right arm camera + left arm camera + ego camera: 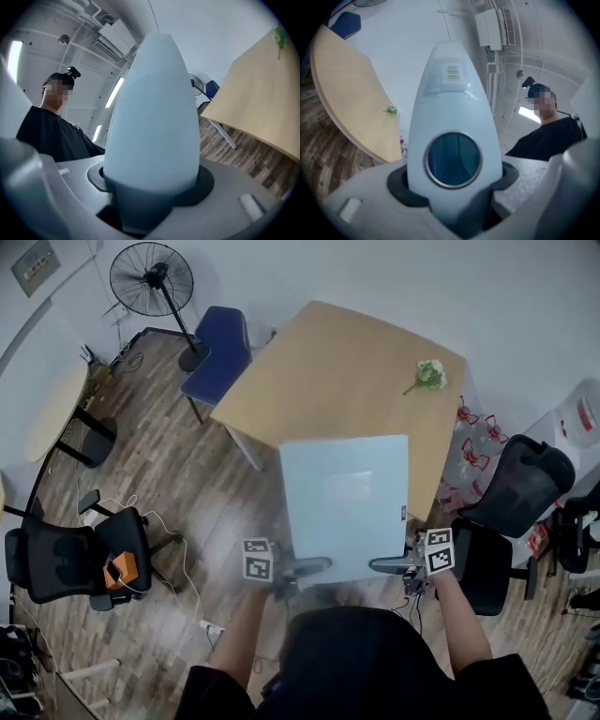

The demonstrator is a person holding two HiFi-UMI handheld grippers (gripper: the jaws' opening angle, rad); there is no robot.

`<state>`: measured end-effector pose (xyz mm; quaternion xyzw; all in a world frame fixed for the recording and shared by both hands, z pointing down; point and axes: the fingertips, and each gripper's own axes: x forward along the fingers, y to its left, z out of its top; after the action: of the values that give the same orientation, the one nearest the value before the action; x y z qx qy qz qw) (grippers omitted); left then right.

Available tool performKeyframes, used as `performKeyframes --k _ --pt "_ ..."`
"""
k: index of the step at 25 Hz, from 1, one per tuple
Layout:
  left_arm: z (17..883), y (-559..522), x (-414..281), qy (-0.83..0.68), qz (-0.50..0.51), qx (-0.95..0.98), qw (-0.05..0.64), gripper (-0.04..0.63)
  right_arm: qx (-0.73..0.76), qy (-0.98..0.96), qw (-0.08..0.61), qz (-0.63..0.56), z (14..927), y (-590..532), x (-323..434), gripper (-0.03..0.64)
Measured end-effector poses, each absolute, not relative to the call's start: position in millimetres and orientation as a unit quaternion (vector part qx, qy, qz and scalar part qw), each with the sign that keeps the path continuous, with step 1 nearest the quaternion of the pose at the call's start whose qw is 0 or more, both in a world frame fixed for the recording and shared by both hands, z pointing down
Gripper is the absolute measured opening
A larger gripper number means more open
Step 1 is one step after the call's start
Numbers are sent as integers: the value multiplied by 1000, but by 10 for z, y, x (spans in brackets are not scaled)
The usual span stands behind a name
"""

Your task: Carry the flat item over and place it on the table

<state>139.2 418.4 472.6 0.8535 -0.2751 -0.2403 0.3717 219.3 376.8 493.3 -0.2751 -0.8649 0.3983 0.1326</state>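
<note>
Left forearm [242, 629] and right forearm [461, 615] stretched forward; left gripper [311, 566] and right gripper [384, 565] level, each clamped on near edge of flat panel [347, 502].

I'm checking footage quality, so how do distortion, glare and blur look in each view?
Head view: walls bowed by the wide lens, soft sheen on the flat panel. Left gripper view: fisheye swells the panel into a bullet shape, table edge curves, corners dark. Right gripper view: same swelling, ceiling lights bright.

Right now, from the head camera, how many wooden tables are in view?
2. A large table lies ahead of the carried panel; an oval table stands at the far left. More may be hidden outside the picture.
</note>
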Motion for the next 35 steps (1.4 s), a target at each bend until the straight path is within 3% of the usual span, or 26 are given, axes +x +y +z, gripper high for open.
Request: performKeyframes --k 8,22,35 --pt "4774 4185 552 -264 -237 861 365 328 -257 -875 127 391 4974 3793 1376 290" --pt "4930 3627 94 -256 -230 860 377 330 -243 -875 120 402 5148 3274 932 291" --pt "5169 1832 -636 -261 -210 843 420 334 -229 -859 95 447 5396 1546 231 288"
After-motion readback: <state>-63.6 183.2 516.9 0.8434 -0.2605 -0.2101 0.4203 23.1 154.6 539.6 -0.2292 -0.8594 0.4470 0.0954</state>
